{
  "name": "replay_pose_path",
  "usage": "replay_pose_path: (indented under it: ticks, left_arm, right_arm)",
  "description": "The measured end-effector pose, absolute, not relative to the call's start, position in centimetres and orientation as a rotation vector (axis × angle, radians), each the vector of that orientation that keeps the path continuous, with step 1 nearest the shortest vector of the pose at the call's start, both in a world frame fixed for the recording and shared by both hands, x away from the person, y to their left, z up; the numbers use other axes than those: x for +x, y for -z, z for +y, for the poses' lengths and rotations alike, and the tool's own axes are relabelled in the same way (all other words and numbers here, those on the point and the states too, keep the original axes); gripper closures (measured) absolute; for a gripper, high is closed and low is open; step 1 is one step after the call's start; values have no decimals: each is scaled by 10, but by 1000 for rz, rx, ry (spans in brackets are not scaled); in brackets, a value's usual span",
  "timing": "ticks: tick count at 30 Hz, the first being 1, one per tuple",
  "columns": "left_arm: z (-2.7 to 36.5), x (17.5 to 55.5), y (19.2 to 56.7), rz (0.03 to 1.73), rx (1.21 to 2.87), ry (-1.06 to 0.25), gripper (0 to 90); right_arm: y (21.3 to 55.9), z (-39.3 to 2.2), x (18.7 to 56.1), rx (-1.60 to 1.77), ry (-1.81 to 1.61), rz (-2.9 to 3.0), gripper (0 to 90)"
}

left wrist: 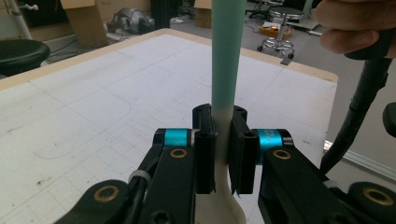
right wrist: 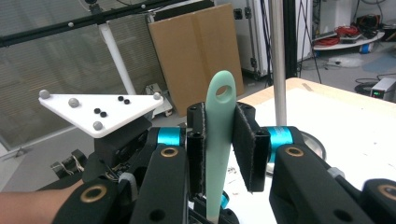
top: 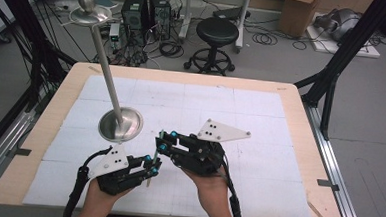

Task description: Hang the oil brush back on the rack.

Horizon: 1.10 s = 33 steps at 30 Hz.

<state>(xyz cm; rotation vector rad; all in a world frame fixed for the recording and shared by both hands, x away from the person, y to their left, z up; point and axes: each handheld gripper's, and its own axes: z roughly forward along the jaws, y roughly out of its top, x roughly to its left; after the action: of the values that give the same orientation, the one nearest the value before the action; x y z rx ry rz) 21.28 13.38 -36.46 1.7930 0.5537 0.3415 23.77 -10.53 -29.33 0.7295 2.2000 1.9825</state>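
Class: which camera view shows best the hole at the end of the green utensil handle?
The right gripper view: the hole faces the camera there. The left gripper view shows the green utensil handle cut off above; the high view shows a thin sliver.

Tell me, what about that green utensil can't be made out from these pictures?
- Utensil working end: left gripper view, cut off by the bottom edge.
- Right gripper grip: right gripper view, a gap shows at one pad, so contact is uncertain.
- High view: utensil too small to identify.
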Motion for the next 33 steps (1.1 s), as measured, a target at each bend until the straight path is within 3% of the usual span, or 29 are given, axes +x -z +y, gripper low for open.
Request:
replay_pose_path:
  ticks: [3,6,9,19,33]
  left_arm:
    - [134,214,365,523,1781,-280,795]
    - [135,216,365,497,1775,-237,677]
    - [137,218,365,441,1764,-158,638]
    - [141,219,365,314,1732,38,633]
    - [140,217,367,254,1759,77,738]
  right_arm:
    - [293,-106,237,711,-1999,2209,761]
    - [292,-109,239,676,-2039,2223,763]
    - [291,-114,240,629,-2065,2243,764]
    - [290,-124,247,247,-2216,2371,763]
    - [296,-121,252,98,-2283,2413,763]
